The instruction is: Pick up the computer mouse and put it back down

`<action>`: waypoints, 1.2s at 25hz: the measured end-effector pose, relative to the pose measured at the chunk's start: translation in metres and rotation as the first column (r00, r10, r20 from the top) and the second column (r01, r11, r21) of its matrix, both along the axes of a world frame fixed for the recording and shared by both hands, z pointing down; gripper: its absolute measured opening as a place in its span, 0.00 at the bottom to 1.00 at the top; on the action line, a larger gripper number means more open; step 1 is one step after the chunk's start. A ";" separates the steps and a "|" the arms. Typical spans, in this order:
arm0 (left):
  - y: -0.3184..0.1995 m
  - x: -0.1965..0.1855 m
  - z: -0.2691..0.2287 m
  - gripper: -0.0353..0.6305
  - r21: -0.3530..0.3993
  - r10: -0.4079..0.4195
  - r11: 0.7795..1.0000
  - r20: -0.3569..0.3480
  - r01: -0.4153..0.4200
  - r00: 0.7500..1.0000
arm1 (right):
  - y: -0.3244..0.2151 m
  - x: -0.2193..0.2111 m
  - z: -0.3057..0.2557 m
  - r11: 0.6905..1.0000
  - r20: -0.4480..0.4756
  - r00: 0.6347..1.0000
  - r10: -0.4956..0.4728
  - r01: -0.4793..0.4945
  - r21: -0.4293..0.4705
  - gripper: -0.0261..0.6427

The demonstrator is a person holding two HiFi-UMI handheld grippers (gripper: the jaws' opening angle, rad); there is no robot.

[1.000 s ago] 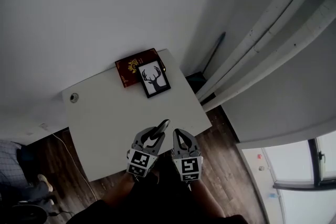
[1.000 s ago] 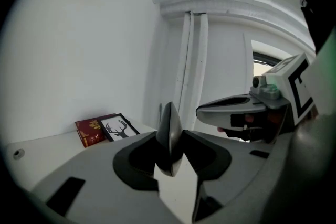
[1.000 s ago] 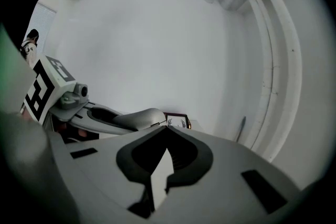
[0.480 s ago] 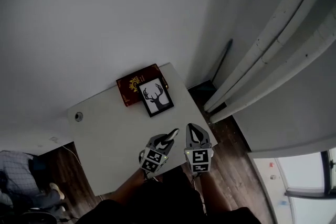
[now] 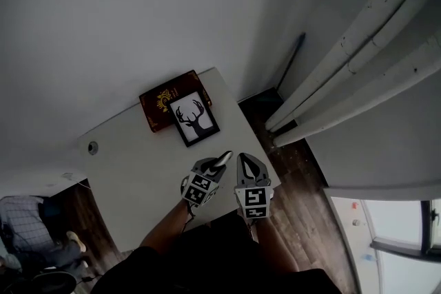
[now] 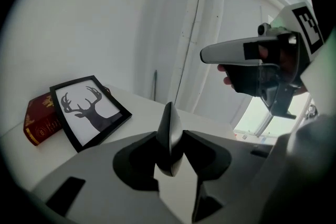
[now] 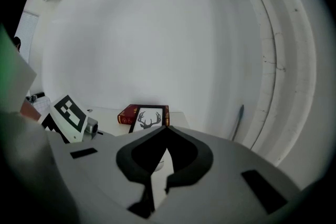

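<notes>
– White table (image 5: 138,175) against a white wall (image 5: 138,10), with a red book (image 5: 157,101) and a framed deer picture (image 5: 193,119) at its far end. Where is the computer mouse (image 6: 169,136)?

– It is off the table. I have it in the left gripper (image 5: 213,169), whose jaws stand partly closed and press on its two flanks. The mouse stands on edge, its long axis running along the jaws and its far end out past the fingertips, toward the deer picture.

– And the right gripper (image 7: 167,131)?

– Fully closed with nothing in it, just beside the left one, over the table's near right edge.

– So, the putting down?

– I judge that bare table lies below and ahead of the mouse. How much gap remains, I cannot tell. Only the left hand matters here.
</notes>
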State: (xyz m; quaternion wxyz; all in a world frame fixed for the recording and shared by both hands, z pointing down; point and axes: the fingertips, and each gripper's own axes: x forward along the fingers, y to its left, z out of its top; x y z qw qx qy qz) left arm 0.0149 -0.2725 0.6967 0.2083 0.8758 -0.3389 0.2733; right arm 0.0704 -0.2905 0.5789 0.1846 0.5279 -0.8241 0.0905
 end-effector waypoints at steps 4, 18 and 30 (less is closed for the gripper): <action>-0.010 0.005 0.008 0.27 0.004 0.028 1.000 0.033 -0.028 0.999 | -0.008 0.004 0.010 1.000 0.006 1.000 0.003 -0.003 -0.022 0.07; -0.021 0.015 0.027 0.27 -0.006 0.063 0.998 0.088 -0.063 0.994 | -0.035 0.013 0.027 0.999 0.027 1.000 0.004 -0.003 -0.047 0.07; -0.026 0.013 0.035 0.27 0.002 0.053 0.999 0.097 -0.054 0.994 | -0.041 0.009 0.032 0.998 0.027 1.000 -0.005 0.007 -0.060 0.07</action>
